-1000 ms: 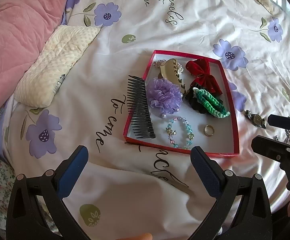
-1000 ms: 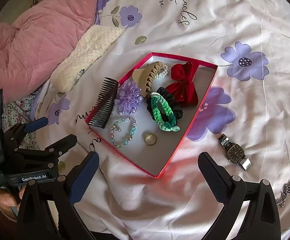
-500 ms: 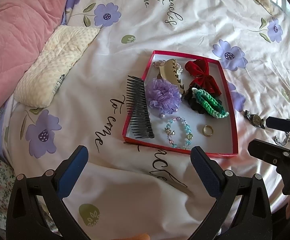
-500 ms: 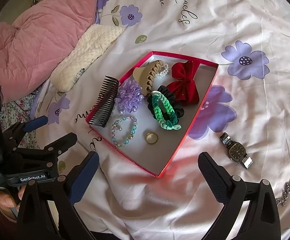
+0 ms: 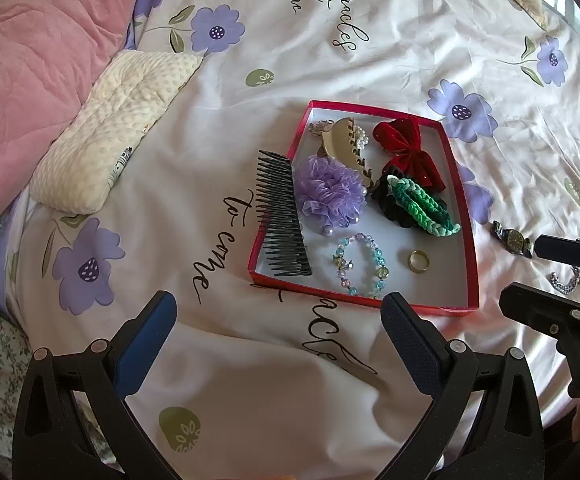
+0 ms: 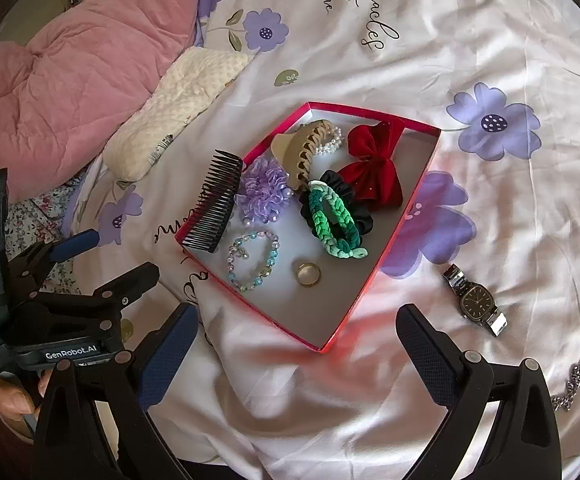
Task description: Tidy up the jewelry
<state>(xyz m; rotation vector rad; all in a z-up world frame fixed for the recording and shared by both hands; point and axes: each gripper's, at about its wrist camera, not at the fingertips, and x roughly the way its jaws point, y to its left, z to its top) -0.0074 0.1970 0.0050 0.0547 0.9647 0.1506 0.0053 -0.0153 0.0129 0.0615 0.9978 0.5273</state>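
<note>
Both the left claw (image 5: 278, 320) and right claw (image 6: 298, 332) hang spread over a floral bedsheet (image 6: 470, 40), pink quilt (image 6: 70, 80) behind.

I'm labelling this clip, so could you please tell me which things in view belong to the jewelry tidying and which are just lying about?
Part of the job:
- red box holding bead bracelet, ring, hair clips and scrunchies
- black comb on the box's edge
- watch, on the sheet beside the box
- silver chain, also outside it

Just lying about:
- pink quilt
- cream pillow
- floral sheet
</note>
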